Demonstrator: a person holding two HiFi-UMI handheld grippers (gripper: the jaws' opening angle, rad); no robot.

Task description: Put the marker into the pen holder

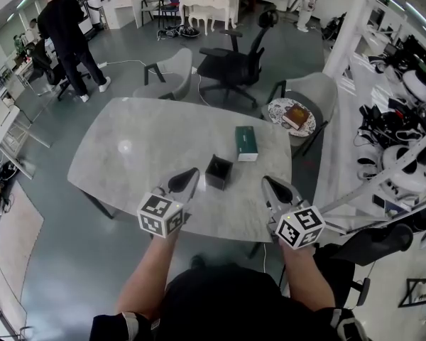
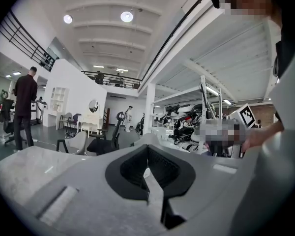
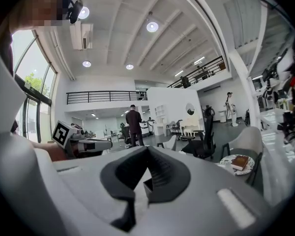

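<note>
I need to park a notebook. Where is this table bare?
The table is bare left of the pen holder and green box. Crowded at the near edge, where the left gripper and right gripper flank the holder.

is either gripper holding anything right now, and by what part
Nothing is held. The left gripper and the right gripper both have their jaws together, with nothing between them.

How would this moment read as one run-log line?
left gripper shut, empty | right gripper shut, empty | pen holder on table between their tips | marker not seen
</note>
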